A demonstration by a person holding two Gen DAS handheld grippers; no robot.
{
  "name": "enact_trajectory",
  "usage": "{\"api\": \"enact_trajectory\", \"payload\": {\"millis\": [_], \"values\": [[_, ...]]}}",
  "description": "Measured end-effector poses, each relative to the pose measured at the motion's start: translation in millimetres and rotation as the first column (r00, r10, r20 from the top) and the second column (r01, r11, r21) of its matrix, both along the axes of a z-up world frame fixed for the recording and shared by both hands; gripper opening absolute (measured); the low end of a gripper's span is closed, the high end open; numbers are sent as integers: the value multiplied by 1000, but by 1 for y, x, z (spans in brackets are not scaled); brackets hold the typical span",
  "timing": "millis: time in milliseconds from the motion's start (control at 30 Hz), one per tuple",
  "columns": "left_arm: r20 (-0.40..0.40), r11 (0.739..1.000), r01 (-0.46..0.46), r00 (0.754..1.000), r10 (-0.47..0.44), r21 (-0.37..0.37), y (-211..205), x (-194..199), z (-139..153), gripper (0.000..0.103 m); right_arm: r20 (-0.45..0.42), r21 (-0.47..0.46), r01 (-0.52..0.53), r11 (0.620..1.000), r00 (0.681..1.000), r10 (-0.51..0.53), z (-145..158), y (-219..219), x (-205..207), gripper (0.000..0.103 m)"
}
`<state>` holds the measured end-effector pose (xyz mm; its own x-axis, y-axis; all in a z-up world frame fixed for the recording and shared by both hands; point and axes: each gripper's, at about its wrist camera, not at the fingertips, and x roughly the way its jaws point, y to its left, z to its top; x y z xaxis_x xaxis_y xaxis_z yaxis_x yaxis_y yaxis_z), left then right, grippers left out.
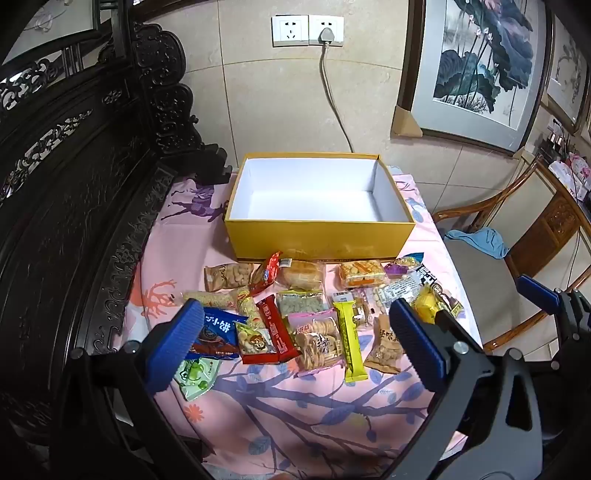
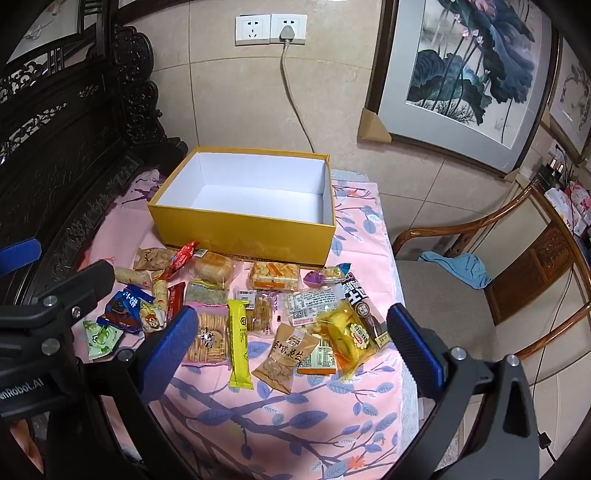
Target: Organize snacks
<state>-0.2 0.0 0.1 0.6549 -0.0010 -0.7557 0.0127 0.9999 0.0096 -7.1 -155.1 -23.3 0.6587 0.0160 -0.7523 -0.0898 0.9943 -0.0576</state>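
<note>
Two hand-held grippers hover above a table spread with a pink floral cloth (image 1: 295, 402), where assorted snack packets lie scattered in front of an open yellow box (image 1: 319, 236). The box, white inside and holding nothing, sits at the far end of the cloth, close to the tiled wall beneath a double wall socket (image 1: 307, 30) with one plug in it.

The left gripper (image 1: 295, 347) hangs with its blue-padded fingers spread wide and grips nothing; below it lie a blue packet (image 1: 216, 332), a red packet (image 1: 277, 328), a clear bag of round crackers (image 1: 318, 341) and a long yellow bar (image 1: 349, 338). A green packet (image 1: 195, 374) rests nearest the table's front edge, partly behind the left finger.

The right gripper (image 2: 291, 343) is likewise wide open and empty-handed, poised over the yellow bar, a brown peanut bag (image 2: 286, 356) and a clear packet with yellow contents (image 2: 347, 338), possibly a cake, though glare blurs it. The row nearest the box includes a wrapped bun (image 2: 213, 268) and an orange-trimmed cracker pack (image 2: 275, 276).

A carved dark wooden screen (image 1: 74, 184) stands at the left, a wooden armchair (image 2: 491, 266) with a blue cloth (image 2: 458, 267) on its seat at the right, and a framed lotus painting (image 2: 472, 62) leans against the wall.
</note>
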Motion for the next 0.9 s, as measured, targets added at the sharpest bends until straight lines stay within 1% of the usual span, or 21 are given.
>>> {"api": "enact_trajectory", "payload": {"millis": [767,800,900], "values": [[-11,1000,-1,1000,1,-1,0,0,0,101,-4,5,0,1000,1000,0,-2,1,-1,102],[-11,1000,-1,1000,1,0,-2,-7,-5,101,-5,5,0,1000,1000,0,-2,1,-1,102],[-13,1000,0,1000,0,-1,-2,-9,-7,101,-6,5,-1,1000,1000,1,-2,1,-1,102]]}}
